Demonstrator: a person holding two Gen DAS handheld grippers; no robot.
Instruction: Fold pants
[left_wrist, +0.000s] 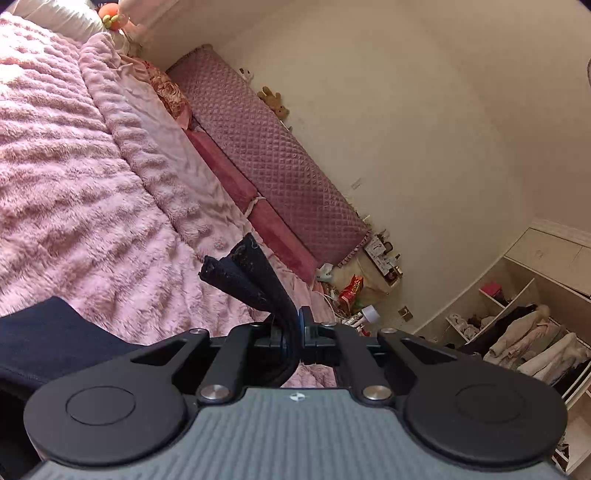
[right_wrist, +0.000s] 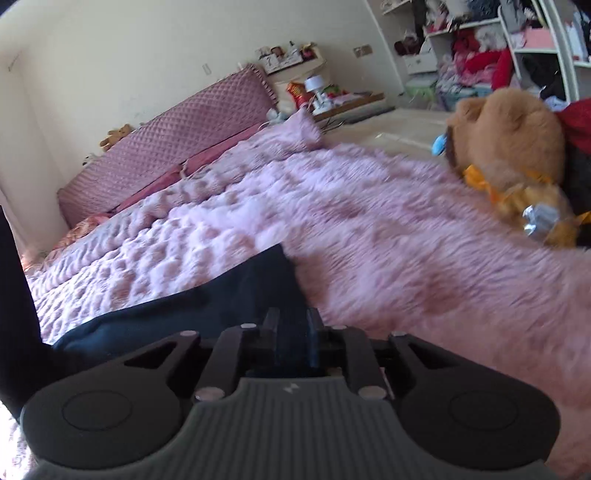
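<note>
Left tongs clamping bunched pants above pink blanket. Right tongs nearly together — apparently pinching pants, blurred — beside teddy bear.

The dark fabric pants lie on the near part of the fluffy pink bed blanket, a bunched end lifted in the left gripper. The brown plush teddy bear sits at the blanket's right edge, the quilted pink headboard far left, against the wall.
</note>
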